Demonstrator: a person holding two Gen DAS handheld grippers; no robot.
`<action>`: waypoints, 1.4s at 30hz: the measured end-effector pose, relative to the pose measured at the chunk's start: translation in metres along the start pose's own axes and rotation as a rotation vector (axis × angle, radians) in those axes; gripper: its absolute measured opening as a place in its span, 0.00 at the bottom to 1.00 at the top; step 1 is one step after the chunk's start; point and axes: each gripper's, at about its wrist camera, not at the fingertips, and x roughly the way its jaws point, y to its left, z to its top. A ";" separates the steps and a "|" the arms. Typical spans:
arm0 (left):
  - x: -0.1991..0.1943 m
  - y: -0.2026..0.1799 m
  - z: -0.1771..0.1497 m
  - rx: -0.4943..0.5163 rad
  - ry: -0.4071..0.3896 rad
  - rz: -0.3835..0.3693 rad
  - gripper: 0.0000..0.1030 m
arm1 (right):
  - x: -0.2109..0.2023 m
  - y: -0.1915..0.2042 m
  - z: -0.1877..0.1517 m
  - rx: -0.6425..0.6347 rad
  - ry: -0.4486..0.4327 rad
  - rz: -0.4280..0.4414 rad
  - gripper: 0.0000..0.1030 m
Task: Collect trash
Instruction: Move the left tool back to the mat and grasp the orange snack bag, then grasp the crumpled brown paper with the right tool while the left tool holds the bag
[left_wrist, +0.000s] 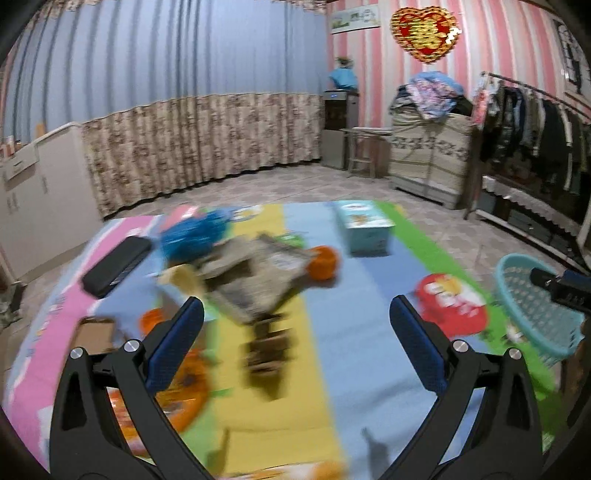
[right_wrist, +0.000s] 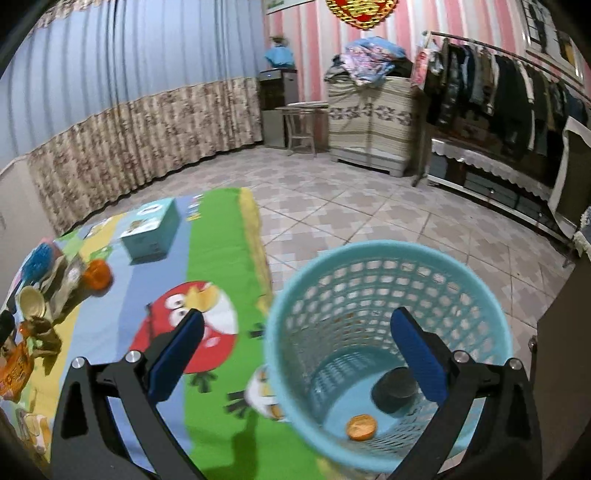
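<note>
A teal mesh basket (right_wrist: 391, 258) stands on the tile floor at the right edge of a colourful play mat (right_wrist: 214, 236). Inside it lie a black round object (right_wrist: 393, 387) and an orange piece (right_wrist: 361, 427). My right gripper (right_wrist: 295, 354) is open and empty above the basket's rim. My left gripper (left_wrist: 295, 332) is open and empty above the mat. Ahead of it lies blurred trash: a grey-brown wrapper pile (left_wrist: 255, 273), a brown scrap (left_wrist: 267, 354), an orange ball-like item (left_wrist: 325, 262), a blue crumpled item (left_wrist: 194, 234), an orange packet (left_wrist: 181, 387). The basket (left_wrist: 532, 306) shows at the right.
A teal box (left_wrist: 365, 225) stands at the mat's far side, and a black flat case (left_wrist: 116, 266) lies at its left. A small cardboard box (left_wrist: 94, 334) sits at the near left. Curtains, a cabinet, a clothes rack and a laundry hamper line the walls.
</note>
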 end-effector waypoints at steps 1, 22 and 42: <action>-0.001 0.011 -0.003 -0.002 0.007 0.019 0.95 | 0.000 0.007 -0.002 0.003 0.007 0.013 0.96; 0.019 0.131 -0.074 -0.068 0.267 0.027 0.69 | 0.003 0.093 -0.035 -0.111 0.079 0.096 0.96; -0.023 0.130 -0.048 0.015 0.141 0.020 0.01 | -0.017 0.171 -0.053 -0.255 0.106 0.233 0.96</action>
